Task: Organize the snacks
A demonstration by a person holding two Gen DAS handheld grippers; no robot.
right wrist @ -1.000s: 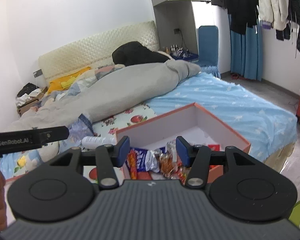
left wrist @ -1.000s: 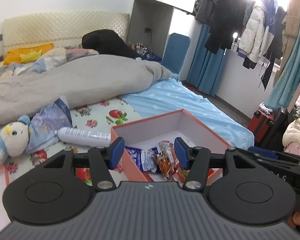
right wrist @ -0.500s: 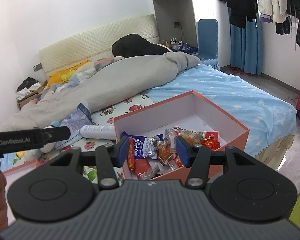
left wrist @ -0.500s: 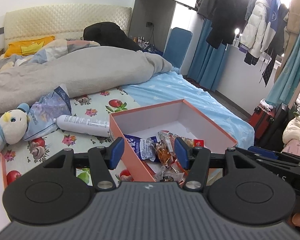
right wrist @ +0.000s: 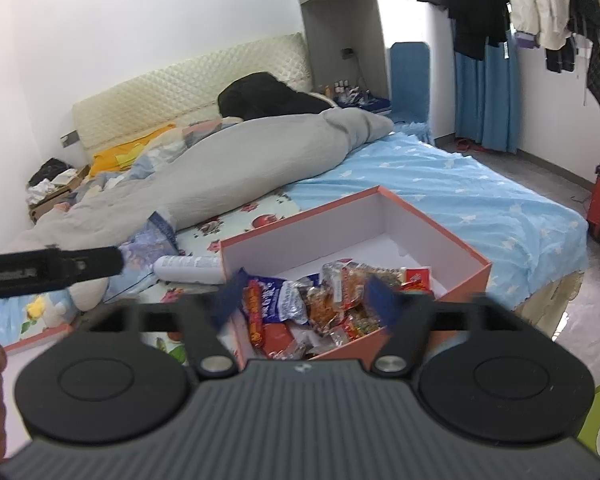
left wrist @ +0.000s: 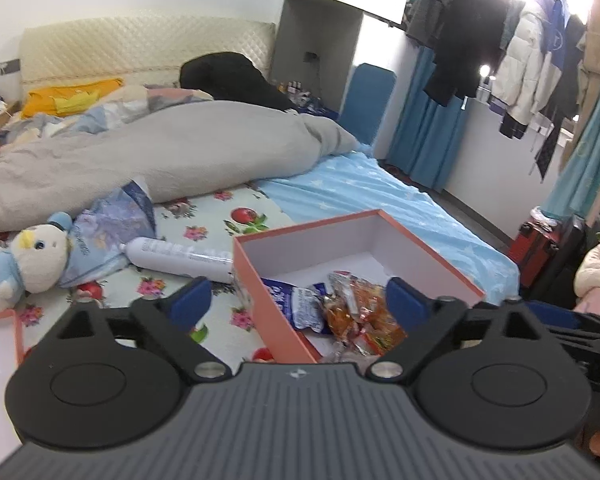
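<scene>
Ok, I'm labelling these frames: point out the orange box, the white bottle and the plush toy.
orange box [right wrist: 466, 255]: right wrist view, right rim.
white bottle [left wrist: 180, 260]: left wrist view, middle of its body.
plush toy [left wrist: 40, 258]: left wrist view, its head.

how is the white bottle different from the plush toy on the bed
The white bottle is a smooth, hard-looking cylinder lying flat, its end against the orange box; the plush toy is soft, rounded, cream and light blue. The bottle carries printed text; the toy has a face. Both lie on the flowered sheet.
</scene>
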